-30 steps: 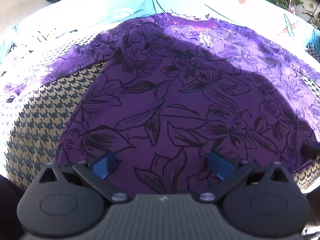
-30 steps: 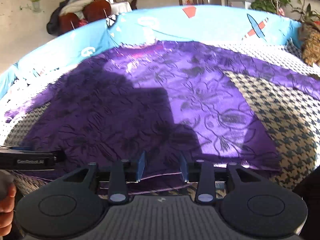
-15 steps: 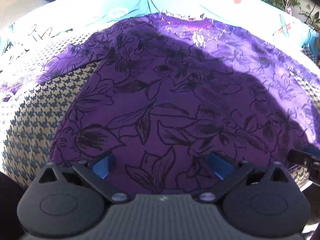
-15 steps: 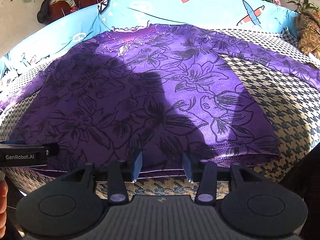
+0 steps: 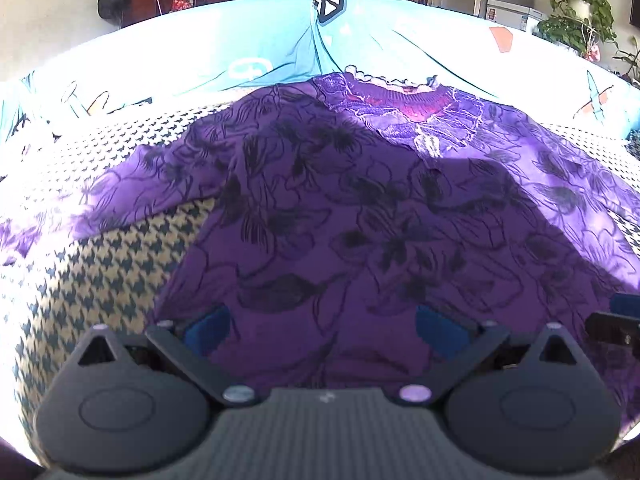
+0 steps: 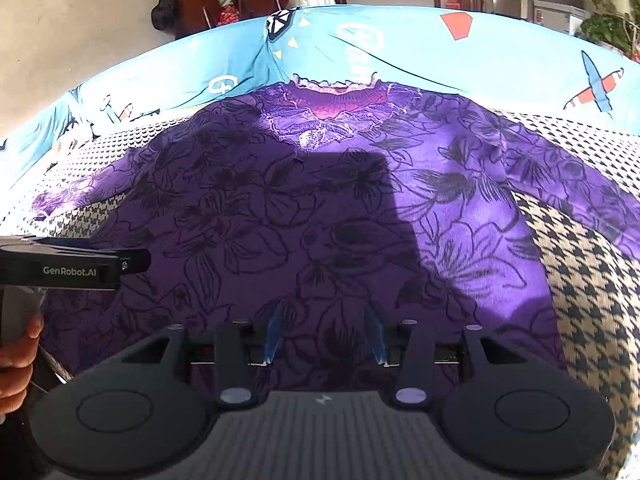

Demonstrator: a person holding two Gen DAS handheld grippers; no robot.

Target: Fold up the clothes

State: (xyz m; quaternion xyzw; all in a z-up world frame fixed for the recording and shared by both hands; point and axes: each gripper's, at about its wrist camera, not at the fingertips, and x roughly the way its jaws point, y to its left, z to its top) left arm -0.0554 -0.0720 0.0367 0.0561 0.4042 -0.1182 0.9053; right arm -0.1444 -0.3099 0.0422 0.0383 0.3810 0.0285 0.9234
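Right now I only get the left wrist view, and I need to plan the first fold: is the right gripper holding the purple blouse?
Observer: No. In the right wrist view the right gripper has its blue pads apart over the purple floral blouse, pinching nothing.
Operator: Where does the sleeve on that side lie?
Observer: That sleeve is spread out across the houndstooth cover, running to the picture's right edge.
Operator: Does my left gripper show there?
Observer: Yes. The left gripper shows side-on at the left edge, in front of the blouse, with a hand on its handle.
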